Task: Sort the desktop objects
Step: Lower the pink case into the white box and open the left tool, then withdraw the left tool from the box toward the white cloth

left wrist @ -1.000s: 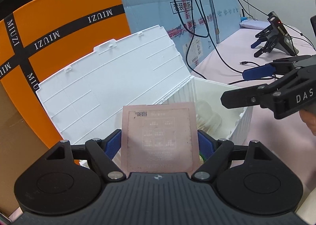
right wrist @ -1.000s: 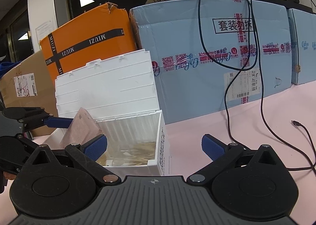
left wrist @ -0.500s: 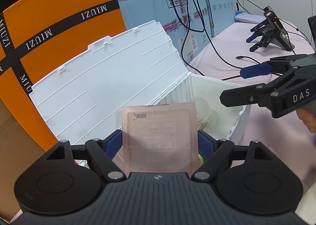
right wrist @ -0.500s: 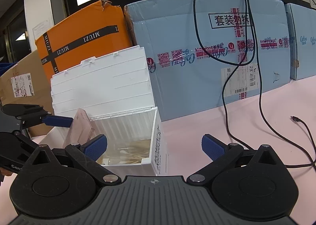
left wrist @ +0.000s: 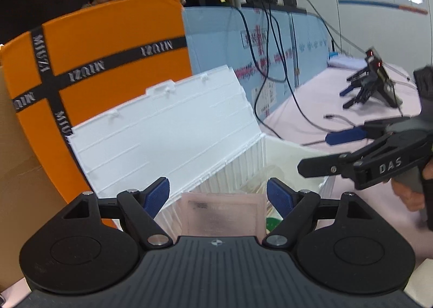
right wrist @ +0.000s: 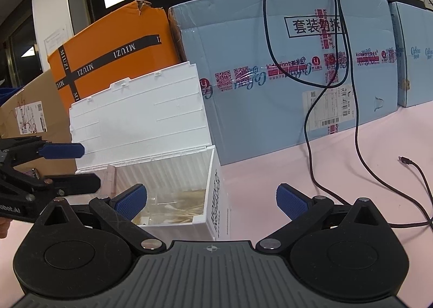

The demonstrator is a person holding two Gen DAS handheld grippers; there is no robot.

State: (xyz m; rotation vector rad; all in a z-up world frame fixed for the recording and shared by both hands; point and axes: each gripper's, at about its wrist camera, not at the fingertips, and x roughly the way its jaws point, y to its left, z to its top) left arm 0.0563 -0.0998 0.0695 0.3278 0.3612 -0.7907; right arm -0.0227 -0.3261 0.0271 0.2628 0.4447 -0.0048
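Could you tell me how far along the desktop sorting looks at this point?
Done: the white storage box stands lid-up with items already inside, and the pink packet sits low at its near edge, free of the open left gripper. In hand: nothing; the right gripper is open and empty too. Left: no loose items show on the pink tabletop; the lid is unclosed.

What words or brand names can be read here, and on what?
"MIUZI": black bands of the orange box.
"kidswant": tape on the blue carton.
"DAS": side of the right gripper.
Pink packet, white bin's side print, shipping labels: too blurred.
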